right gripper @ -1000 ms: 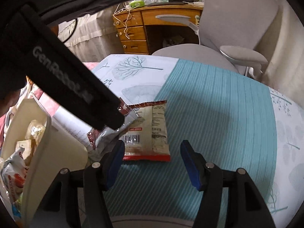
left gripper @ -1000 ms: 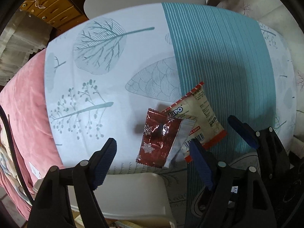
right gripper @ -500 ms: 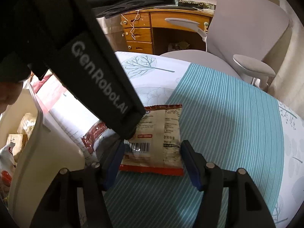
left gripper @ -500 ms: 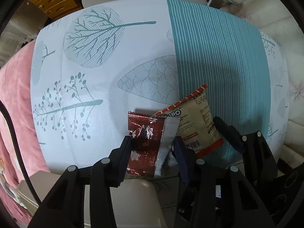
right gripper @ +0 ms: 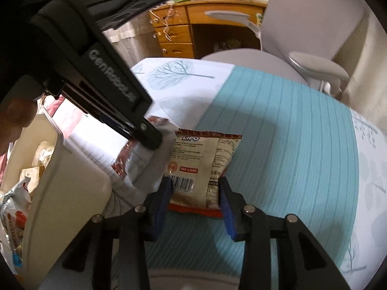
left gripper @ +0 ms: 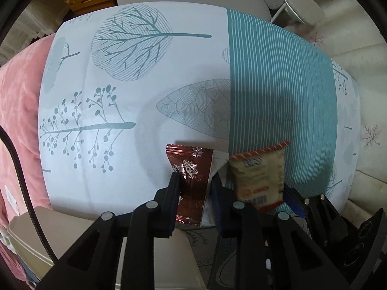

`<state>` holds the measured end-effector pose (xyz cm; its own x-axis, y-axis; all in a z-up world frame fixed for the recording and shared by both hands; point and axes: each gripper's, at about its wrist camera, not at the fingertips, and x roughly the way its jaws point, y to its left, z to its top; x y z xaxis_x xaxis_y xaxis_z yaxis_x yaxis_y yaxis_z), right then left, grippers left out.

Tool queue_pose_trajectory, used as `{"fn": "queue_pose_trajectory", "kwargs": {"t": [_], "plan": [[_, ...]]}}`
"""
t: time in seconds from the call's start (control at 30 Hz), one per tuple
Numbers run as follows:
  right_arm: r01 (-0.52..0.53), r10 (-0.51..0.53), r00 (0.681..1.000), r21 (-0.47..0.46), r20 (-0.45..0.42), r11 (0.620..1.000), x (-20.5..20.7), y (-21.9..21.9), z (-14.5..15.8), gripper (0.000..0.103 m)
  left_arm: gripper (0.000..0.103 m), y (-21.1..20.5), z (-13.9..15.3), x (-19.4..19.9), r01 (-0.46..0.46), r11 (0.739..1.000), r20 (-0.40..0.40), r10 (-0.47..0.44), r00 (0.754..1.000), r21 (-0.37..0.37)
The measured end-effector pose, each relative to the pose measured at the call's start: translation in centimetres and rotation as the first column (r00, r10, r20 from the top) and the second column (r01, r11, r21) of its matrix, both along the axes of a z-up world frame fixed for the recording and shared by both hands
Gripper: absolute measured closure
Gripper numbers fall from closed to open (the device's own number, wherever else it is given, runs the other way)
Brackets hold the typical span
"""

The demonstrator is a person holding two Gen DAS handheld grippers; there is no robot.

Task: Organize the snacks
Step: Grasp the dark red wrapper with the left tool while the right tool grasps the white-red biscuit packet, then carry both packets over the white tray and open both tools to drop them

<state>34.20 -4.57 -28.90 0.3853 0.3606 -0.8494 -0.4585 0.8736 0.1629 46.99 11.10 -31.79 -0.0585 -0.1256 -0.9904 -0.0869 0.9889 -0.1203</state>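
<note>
Since the earlier frames, both grippers have narrowed from wide open onto separate packets. Left gripper: jaws drawn in against the sides of the dark red foil snack packet with silver snowflakes, which stands raised between them above the white tablecloth printed with grey-blue trees and a teal striped band. Right gripper: blue-padded fingers closed against the lower edges of the cream snack packet with red trim and barcode, which is tilted up over the teal band. The two packets sit just beside each other. A cream plastic bin holding other wrapped snacks stands at the left, near the tablecloth's edge. A grey office chair stands beyond the table.
</note>
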Motion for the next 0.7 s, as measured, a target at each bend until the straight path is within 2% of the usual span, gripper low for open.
{"fn": "queue_pose_trajectory", "kwargs": {"t": [0.13,0.23,0.37,0.47,0.57,0.7], "plan": [[0.044,-0.041,0.996,0.041,-0.078,0.998,-0.3,-2.0,0.4,0.064,0.082,0.1,1.3,-0.8,-0.012,1.0,0.027,0.013,1.0,-0.015],[0.095,-0.084,0.987,0.077,-0.136,0.992,-1.0,-3.6,1.0,0.064,0.082,-0.6,3.3,-1.8,-0.002,0.999,0.078,0.005,0.997,-0.034],[0.1,-0.096,0.991,0.032,-0.094,0.995,-2.9,-5.3,2.6,0.064,0.082,-1.2,6.7,-3.1,0.003,0.998,0.204,0.009,0.979,-0.061],[0.119,-0.116,0.99,0.035,-0.083,0.992,-4.4,-6.6,3.7,0.064,0.082,-1.7,9.5,-4.5,0.003,0.994,0.3,0.03,0.953,-0.106],[0.153,-0.148,0.986,0.055,-0.079,0.987,-6.0,-7.9,4.8,0.064,0.082,-2.3,12.4,-6.6,0.019,0.991,0.398,0.037,0.917,-0.135],[0.193,-0.186,0.979,0.089,-0.079,0.977,-7.4,-9.5,5.8,0.065,0.082,-3.9,15.9,-9.4,0.025,0.984,0.514,0.069,0.855,-0.174]]}}
